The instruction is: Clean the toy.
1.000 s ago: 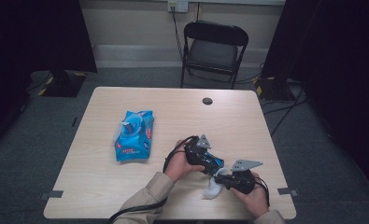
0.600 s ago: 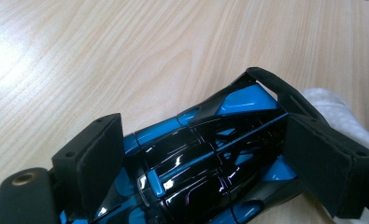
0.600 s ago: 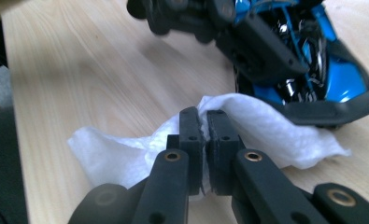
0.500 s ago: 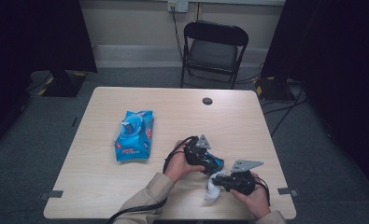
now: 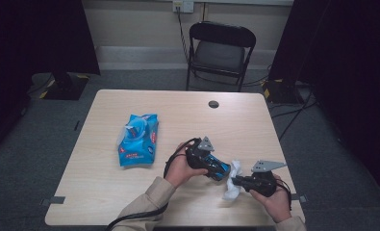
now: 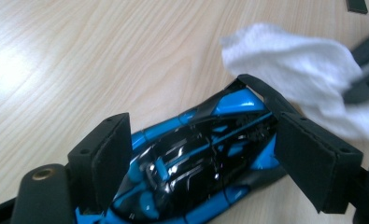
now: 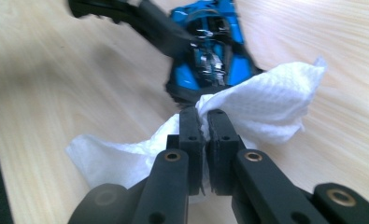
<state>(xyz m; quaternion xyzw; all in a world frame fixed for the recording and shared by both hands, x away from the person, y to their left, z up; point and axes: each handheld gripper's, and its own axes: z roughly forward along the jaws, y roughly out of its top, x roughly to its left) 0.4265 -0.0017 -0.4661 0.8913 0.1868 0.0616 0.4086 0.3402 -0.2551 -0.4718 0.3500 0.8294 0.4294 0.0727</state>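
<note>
- Wooden table (image 5: pixel 106 192) is carrying everything.
- Left gripper (image 6: pixel 205 154) is clasping blue toy car (image 6: pixel 196 163), jaws just closing.
- Right gripper (image 7: pixel 204 133) is pinching white wipe (image 7: pixel 266 102).

Toy car (image 5: pixel 215 166): glossy blue-and-black body, lying on the table (image 5: pixel 235 120) near its front edge, right of centre, nose angled toward the front right corner. White wipe (image 5: pixel 232 179): crumpled, textured sheet, touching the car's nose and draped toward the front edge.
</note>
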